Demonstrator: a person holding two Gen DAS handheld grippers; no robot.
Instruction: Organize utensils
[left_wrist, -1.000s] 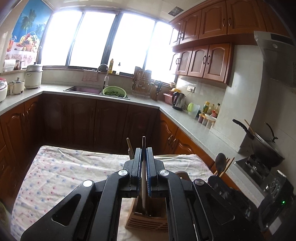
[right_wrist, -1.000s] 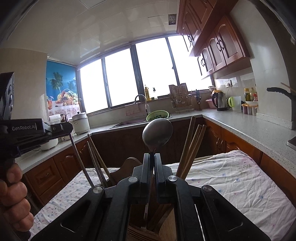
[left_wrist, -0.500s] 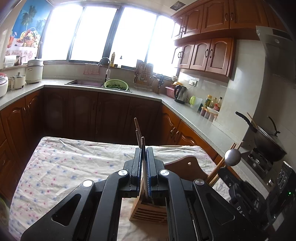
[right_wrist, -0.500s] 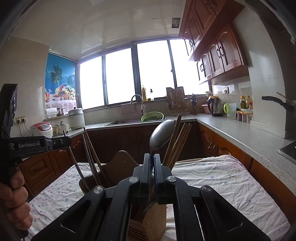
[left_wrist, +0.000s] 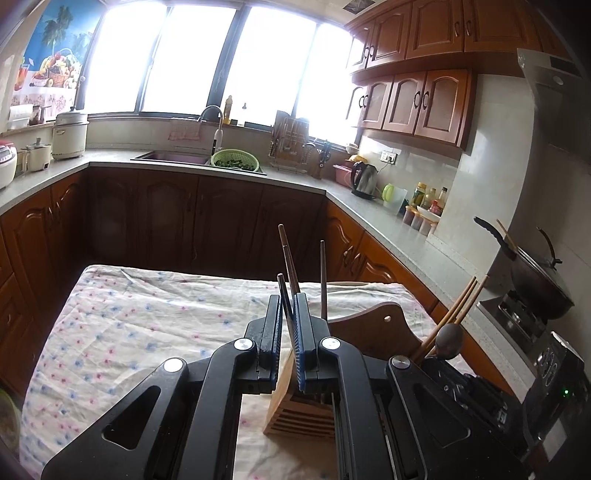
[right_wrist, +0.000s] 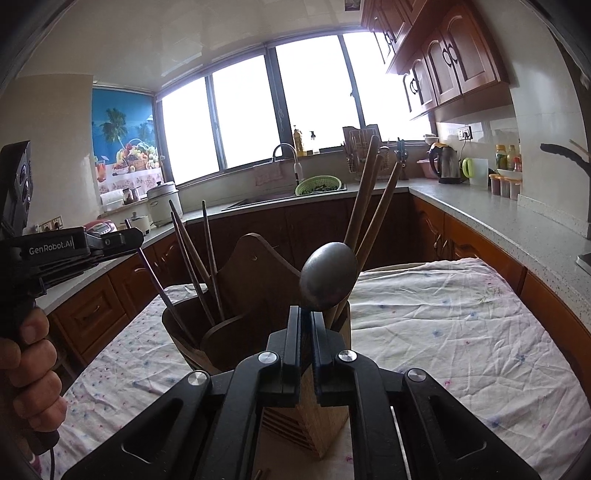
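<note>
A wooden utensil holder (left_wrist: 295, 410) (right_wrist: 258, 295) stands on the cloth-covered table (left_wrist: 129, 332). My left gripper (left_wrist: 287, 302) is parted a little, with a dark chopstick (left_wrist: 286, 306) leaning loose between its pads, its lower end in the holder's left compartment. More chopsticks (left_wrist: 291, 266) stand there. My right gripper (right_wrist: 304, 314) is shut on the handle of a metal spoon (right_wrist: 328, 275), bowl up, over the right compartment, which holds wooden chopsticks (right_wrist: 369, 206). In the right wrist view, the left gripper (right_wrist: 125, 238) is at the left, around a chopstick.
A floral cloth (right_wrist: 443, 314) covers the table. Counters run along the back and right, with a sink (left_wrist: 173, 157), a green colander (left_wrist: 234, 160) and a kettle (left_wrist: 364, 179). A stove with a wok (left_wrist: 535, 280) stands at the right.
The left gripper has lowered its chopstick into the holder and its jaws have parted slightly. The right gripper has lowered the spoon toward the right compartment.
</note>
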